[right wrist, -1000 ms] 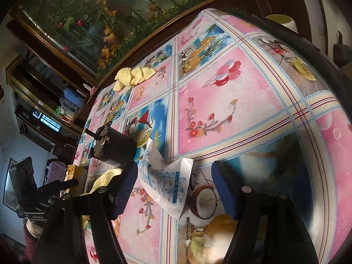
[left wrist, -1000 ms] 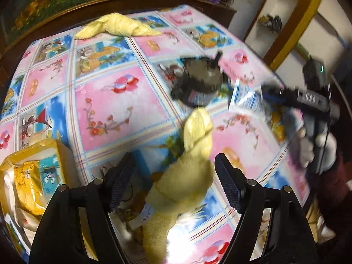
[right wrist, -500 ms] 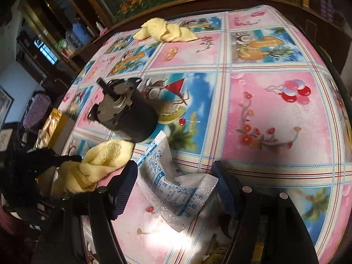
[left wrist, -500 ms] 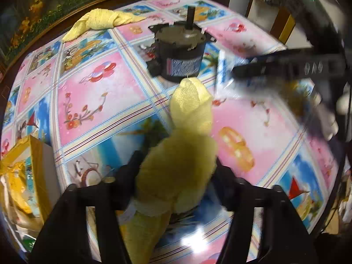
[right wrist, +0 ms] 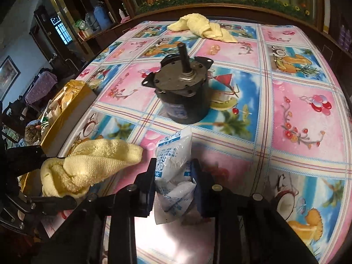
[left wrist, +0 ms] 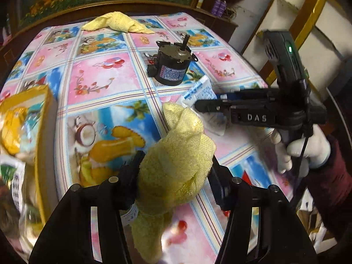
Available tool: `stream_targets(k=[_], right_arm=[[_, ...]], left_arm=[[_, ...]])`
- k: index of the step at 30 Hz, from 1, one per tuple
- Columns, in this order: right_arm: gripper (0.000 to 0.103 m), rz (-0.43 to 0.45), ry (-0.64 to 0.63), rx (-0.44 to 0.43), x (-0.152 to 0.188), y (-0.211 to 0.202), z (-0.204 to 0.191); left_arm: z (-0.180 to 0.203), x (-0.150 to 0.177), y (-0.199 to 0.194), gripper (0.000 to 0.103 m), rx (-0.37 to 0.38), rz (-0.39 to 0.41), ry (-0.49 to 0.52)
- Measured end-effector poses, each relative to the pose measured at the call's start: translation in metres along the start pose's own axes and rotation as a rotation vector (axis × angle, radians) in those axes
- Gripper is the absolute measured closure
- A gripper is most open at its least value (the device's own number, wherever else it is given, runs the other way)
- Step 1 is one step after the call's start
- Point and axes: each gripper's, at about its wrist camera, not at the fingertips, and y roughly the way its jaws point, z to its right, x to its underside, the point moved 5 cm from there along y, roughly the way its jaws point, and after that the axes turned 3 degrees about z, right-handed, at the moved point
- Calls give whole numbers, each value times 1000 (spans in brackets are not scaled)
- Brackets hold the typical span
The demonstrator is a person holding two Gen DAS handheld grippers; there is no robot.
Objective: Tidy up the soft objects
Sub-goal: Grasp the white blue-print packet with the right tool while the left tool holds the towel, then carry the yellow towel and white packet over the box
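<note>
My left gripper (left wrist: 176,165) has a bunched yellow towel (left wrist: 180,154) between its pads, and its jaws are still closing, pressing into the cloth. The towel's end sticks forward over the cartoon tablecloth (left wrist: 99,81). To its right, my right gripper (left wrist: 198,106) grips a white printed packet (left wrist: 200,90). In the right wrist view the right gripper (right wrist: 173,167) is closing its jaws on the packet (right wrist: 173,154), which bulges upward between the pads. The held towel (right wrist: 92,160) shows at the left there. A second yellow towel (left wrist: 116,22) lies at the table's far edge.
A black motor (left wrist: 172,66) with an upright shaft stands mid-table, just beyond the packet. A gold box (left wrist: 44,132) full of wrapped things sits at the left edge. A white-gloved hand (left wrist: 308,149) holds the right gripper's handle. A dark wooden rail borders the table's far side.
The left gripper closed on the yellow towel and carried it forward. The right gripper rolled level, and its jaws closed on the white packet, squeezing it upright.
</note>
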Motion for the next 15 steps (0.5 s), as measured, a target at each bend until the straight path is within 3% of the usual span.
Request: stream_targets(k=[6, 10, 15], right_arm=[[75, 75, 60, -67, 9, -31, -18], [75, 123, 63, -114, 4, -55, -37], [75, 145, 49, -213, -6, -67, -78]], left_arm=[[-23, 12, -65, 48, 45, 128, -147], [-52, 24, -117, 48, 22, 224, -243], [-96, 48, -163, 48, -59, 306, -370]])
